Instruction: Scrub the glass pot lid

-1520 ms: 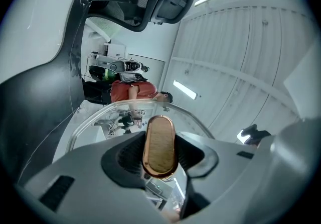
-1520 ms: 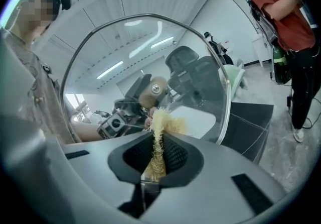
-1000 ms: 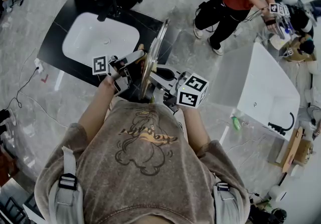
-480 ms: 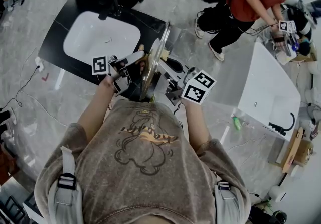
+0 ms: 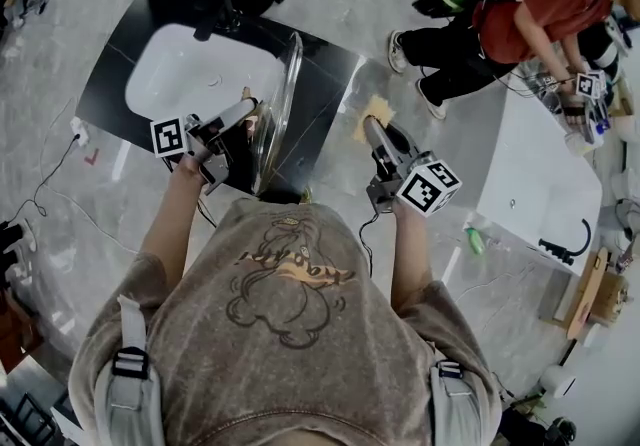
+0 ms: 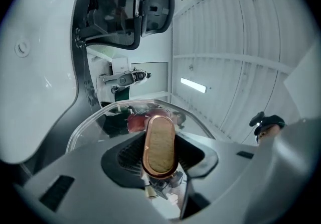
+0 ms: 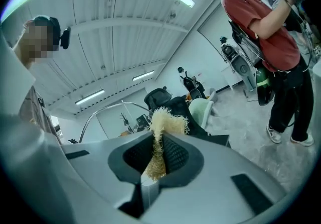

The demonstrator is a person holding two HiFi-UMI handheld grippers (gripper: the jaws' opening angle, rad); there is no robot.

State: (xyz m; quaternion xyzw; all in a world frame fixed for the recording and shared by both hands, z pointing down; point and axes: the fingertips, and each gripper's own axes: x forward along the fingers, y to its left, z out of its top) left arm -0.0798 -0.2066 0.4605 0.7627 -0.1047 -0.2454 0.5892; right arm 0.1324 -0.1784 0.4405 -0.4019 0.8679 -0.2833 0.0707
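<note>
The dark worktop [image 5: 325,84] carries a white sink [image 5: 200,74] at about eleven o'clock in the head view. Near twelve o'clock, beside the sink, the glass pot lid [image 5: 278,99] is held on edge in the air above the worktop. The left claw [image 5: 248,121] is clamped on the lid's knob [image 6: 159,143], a copper-rimmed oblong piece, and carries the whole lid by it. At one o'clock the right claw [image 5: 374,129] is closed on a straw-coloured fibrous scrubbing pad [image 5: 371,110], which sits apart from the glass and does not touch it.

The lid looks stiff, fairly heavy for a single hold, slick on its faces and breakable if it drops onto the worktop. The knob seems the sound place to grip — the rim is thin and smooth. Held this way the lid may swivel under pressure, so strokes near the middle should be steadier. The pad looks light and soft, and will squash flat against the glass.
</note>
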